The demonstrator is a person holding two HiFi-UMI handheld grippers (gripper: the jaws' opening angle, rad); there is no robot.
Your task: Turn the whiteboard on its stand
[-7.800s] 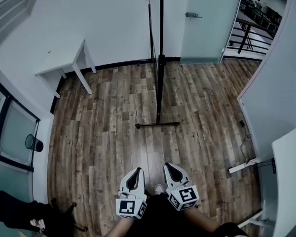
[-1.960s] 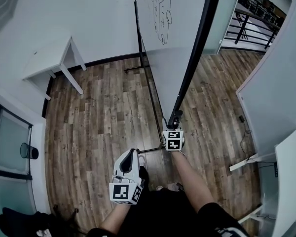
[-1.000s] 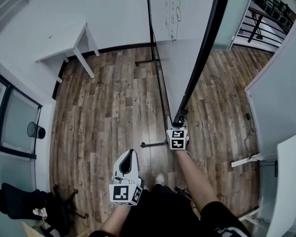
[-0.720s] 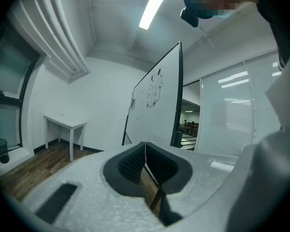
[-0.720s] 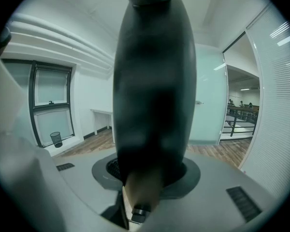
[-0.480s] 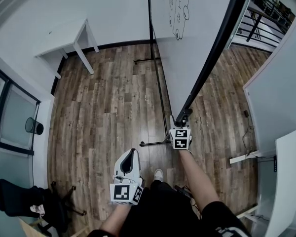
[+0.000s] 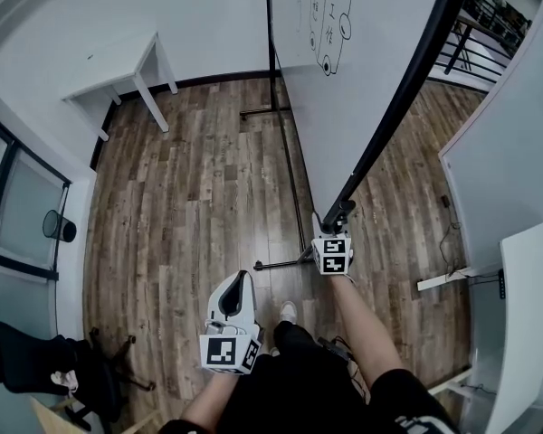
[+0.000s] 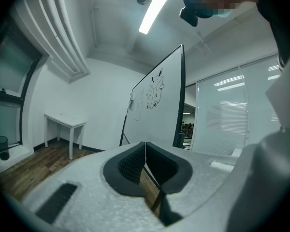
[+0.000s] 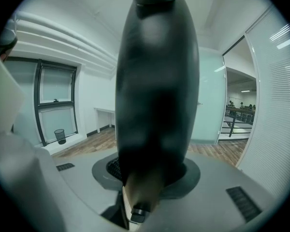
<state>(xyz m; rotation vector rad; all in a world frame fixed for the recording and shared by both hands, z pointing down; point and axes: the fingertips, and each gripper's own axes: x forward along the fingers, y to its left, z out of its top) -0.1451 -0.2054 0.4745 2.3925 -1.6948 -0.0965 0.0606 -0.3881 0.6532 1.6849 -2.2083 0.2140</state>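
The whiteboard [image 7: 362, 70], white with black marker drawings near its top, hangs in a black frame [image 7: 403, 89] on a thin black stand [image 7: 285, 143]. In the head view it is swung so that its face shows. My right gripper [image 7: 338, 217] is shut on the lower end of the frame's near edge. In the right gripper view that black frame bar [image 9: 157, 81] fills the gap between the jaws of the right gripper [image 9: 152, 170]. My left gripper [image 7: 238, 289] hangs lower left, shut and empty. In its own view the left gripper [image 8: 145, 161] has its pads together, and the whiteboard [image 8: 157, 105] stands ahead.
The stand's near foot bar [image 7: 285, 264] lies on the wood floor by my feet; the far foot [image 7: 264, 111] is near the wall. A white table [image 7: 118, 66] stands back left, a waste bin [image 7: 57, 227] by the window, a dark chair [image 7: 45, 360] lower left, a white desk [image 7: 516, 324] at right.
The board, edge-on at first, has swung so its drawn face shows. Over the last second its near edge and my right gripper moved a little right. The left gripper stayed put.
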